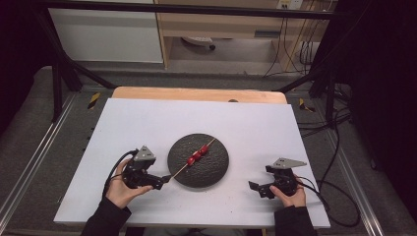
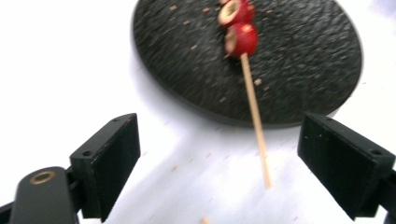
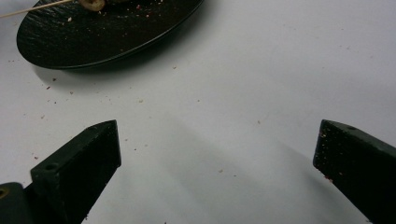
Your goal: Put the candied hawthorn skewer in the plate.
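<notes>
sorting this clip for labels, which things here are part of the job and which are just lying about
Part of the job:
skewer with red fruit pieces
black plate
left gripper, open

Lying about:
crumbs on the white board
right gripper, open, idle

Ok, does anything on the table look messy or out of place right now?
Slightly. The skewer lies slantwise across the dark plate, its bare end sticking out past the rim over the white table. Small crumbs are scattered on the table near the plate. Nothing looks broken.

Rough matt black plate (image 1: 198, 169), thin wooden skewer (image 2: 254, 116)
</notes>
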The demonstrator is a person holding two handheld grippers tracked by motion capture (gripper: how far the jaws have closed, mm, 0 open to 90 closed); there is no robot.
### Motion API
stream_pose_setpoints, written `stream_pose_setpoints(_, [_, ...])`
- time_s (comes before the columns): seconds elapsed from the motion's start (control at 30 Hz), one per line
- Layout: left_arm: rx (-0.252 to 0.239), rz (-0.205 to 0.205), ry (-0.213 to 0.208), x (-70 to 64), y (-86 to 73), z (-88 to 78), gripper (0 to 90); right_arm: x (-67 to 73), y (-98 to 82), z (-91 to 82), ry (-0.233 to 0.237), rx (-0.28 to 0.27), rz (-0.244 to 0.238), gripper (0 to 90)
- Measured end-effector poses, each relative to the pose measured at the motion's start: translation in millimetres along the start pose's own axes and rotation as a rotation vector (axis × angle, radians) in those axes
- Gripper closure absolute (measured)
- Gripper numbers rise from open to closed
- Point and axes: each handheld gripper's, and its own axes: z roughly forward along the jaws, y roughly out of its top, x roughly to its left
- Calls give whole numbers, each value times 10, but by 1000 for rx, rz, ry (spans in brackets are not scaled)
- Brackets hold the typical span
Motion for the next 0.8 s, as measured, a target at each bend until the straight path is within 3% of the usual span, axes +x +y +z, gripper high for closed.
stream_pose_setpoints(0.27, [-59,-48,13,177,-291,-125,103,2,-3,1,-1,7,-1,13])
stream_pose_setpoints(0.37, [-70,-34,29,205,-399,-156,98,1,-4,5,-1,10,-2,13])
stream_pose_setpoints(0.47, [-84,-52,38,244,-496,-175,99,2,-4,4,-1,10,-2,13])
stream_pose_setpoints(0.6, [-91,-43,45,278,-580,-181,97,4,-7,8,0,12,-1,12])
stream_pose_setpoints(0.8, [-93,-49,38,320,-678,-188,96,4,-10,12,1,16,-4,12])
